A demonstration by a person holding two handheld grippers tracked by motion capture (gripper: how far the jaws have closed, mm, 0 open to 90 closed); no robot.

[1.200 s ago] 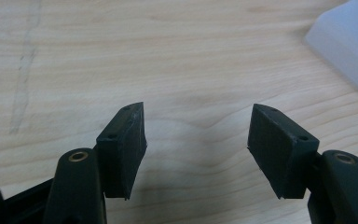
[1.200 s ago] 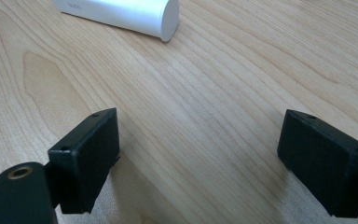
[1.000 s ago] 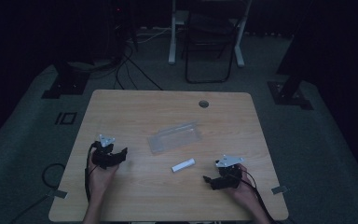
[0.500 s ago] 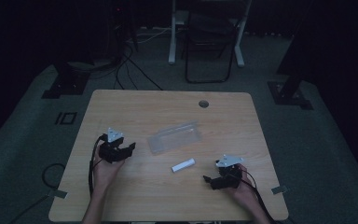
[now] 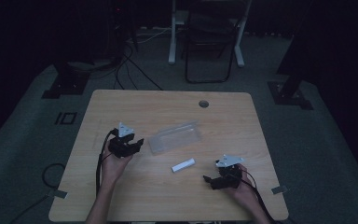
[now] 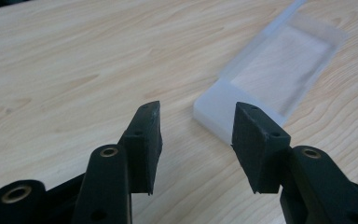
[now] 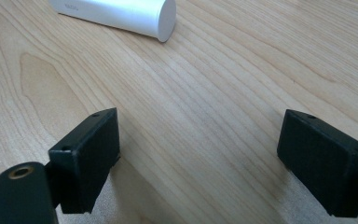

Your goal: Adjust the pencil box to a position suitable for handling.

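left gripper (image 5: 137,142) now sits closer to the clear case (image 5: 175,137), jaws spread. right gripper (image 5: 209,179) remains in place, jaws spread wide, near the white tube (image 5: 183,165).

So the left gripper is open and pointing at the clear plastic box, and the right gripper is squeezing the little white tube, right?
Almost. The left gripper is open and points at the clear plastic box, but the right gripper is not squeezing the little white tube. The right gripper view shows its jaws wide apart with bare table between them, and the tube lying ahead of them, untouched.
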